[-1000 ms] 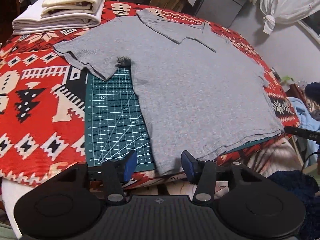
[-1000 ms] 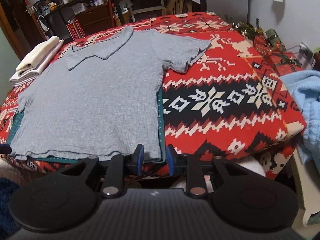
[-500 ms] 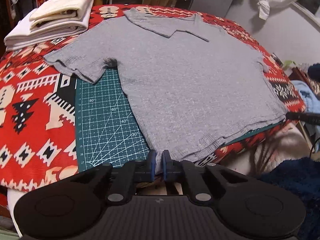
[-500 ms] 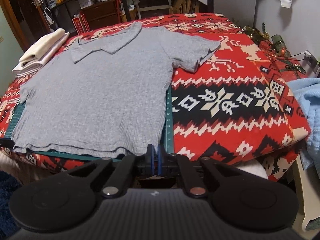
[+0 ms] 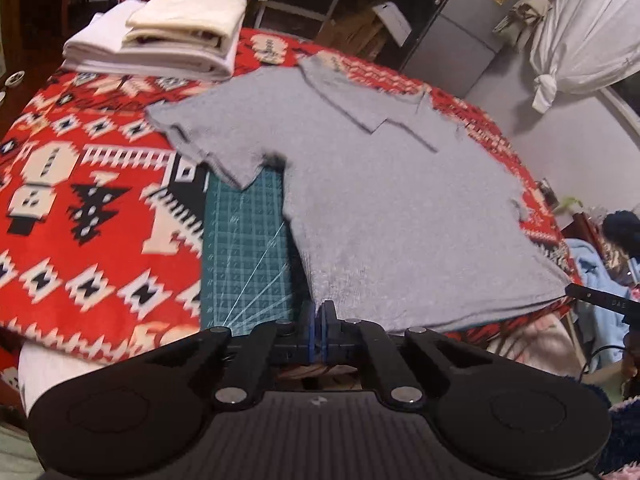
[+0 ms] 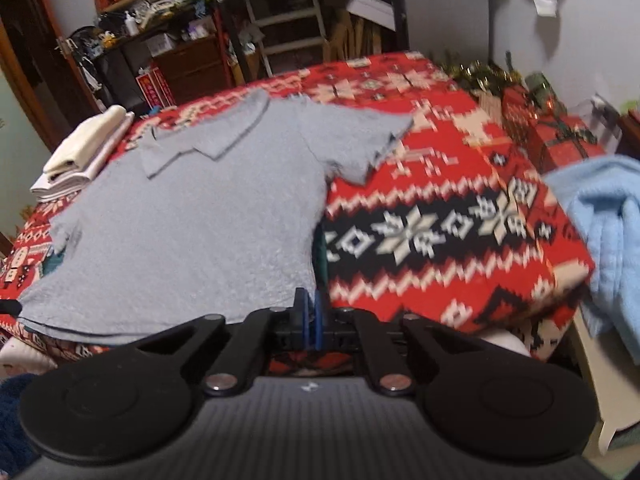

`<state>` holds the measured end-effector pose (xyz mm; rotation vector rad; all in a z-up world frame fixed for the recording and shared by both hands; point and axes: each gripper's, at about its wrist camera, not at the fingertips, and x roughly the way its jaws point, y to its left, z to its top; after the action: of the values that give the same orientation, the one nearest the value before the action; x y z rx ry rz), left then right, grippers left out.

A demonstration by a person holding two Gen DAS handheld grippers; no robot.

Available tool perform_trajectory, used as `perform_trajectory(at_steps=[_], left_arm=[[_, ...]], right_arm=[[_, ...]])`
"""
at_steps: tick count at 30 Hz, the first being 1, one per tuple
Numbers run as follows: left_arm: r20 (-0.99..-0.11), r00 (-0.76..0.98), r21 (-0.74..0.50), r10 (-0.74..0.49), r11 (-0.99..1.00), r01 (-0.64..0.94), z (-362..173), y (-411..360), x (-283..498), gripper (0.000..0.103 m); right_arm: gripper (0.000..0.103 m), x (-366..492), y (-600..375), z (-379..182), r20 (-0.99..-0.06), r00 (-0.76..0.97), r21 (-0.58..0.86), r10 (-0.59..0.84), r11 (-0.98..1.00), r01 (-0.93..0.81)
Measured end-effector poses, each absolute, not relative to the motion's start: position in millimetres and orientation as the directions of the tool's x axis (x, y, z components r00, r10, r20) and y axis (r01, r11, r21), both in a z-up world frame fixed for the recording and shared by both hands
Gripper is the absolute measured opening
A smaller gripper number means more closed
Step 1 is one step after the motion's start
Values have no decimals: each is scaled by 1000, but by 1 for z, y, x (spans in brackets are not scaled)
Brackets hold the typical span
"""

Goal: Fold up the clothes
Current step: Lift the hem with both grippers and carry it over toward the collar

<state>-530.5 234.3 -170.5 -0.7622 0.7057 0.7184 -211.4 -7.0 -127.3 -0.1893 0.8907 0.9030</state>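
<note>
A grey collared shirt (image 5: 384, 200) lies spread on the red patterned blanket (image 5: 80, 208), collar away from me. Its near hem is raised off the green cutting mat (image 5: 244, 256). My left gripper (image 5: 319, 316) is shut on the hem's left corner. In the right wrist view the same grey shirt (image 6: 192, 224) stretches left of my right gripper (image 6: 308, 304), which is shut on the hem's right corner. The pinched cloth is hidden between the blue pads in both views.
A stack of folded white and cream clothes (image 5: 160, 40) rests at the blanket's far left corner, also visible as the folded stack (image 6: 80, 152). A light blue garment (image 6: 604, 248) hangs off the right side. Shelves and boxes crowd the room behind.
Both grippers went from open to shut on the hem corners, and the near hem has since lifted off the mat toward me.
</note>
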Motion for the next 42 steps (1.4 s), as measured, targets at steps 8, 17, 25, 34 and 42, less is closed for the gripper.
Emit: perform_trajectory(at_steps=[8,17,25,34,42], left_arm=[[-727,590,-378,350,514,-770,-149,252,-525,3],[-671,620,-407,407,497,-767,-116,311,-503,3],[-650,613,-367,450,520,-771,-97,376,-465,3],[-697,559,-280,450,546,-790,-122,429,-425,3],[-731,519,-272,444,508,-817,-145,460,-411,3]], right_arm=[[3,-188,12,-102,-695,301,265,653,622,-737],[3,-148,59,-63,-620,340,259,707,593,-762],[3,-96,127,-49,-626,349,236,697,597,-767],[3,-52,195,-70,-674,353,192,648,616,-764],[3,-29,228,-99,-715,337,177,612,625,-760]])
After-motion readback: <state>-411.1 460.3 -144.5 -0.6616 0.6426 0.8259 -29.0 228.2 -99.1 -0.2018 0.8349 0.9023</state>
